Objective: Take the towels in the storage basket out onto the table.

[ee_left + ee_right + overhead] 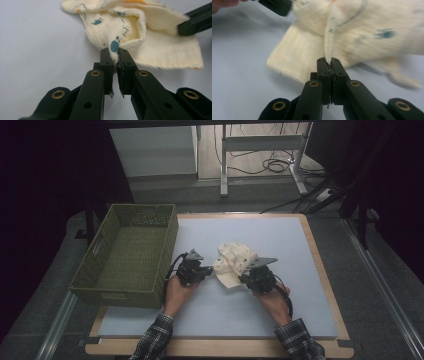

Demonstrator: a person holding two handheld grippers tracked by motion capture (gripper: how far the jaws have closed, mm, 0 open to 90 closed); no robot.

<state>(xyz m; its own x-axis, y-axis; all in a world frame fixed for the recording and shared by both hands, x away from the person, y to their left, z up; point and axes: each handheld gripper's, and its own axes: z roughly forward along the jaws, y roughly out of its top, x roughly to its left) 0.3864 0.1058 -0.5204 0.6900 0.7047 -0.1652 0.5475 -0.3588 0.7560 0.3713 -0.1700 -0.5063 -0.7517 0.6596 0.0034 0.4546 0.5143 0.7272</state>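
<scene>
Cream cloth (235,262) between both clamped claws

**Basket walls off your left, mat open to the right**

The basket (127,255) stands on your left, just beside the left gripper (209,270); its near wall blocks passage there. The mat (280,235) lies bare far, right and near of the cloth (235,262), with room to pass.

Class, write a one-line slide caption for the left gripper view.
The left gripper pinches a fold of a cream cloth with blue prints, lying on a pale table.
</scene>
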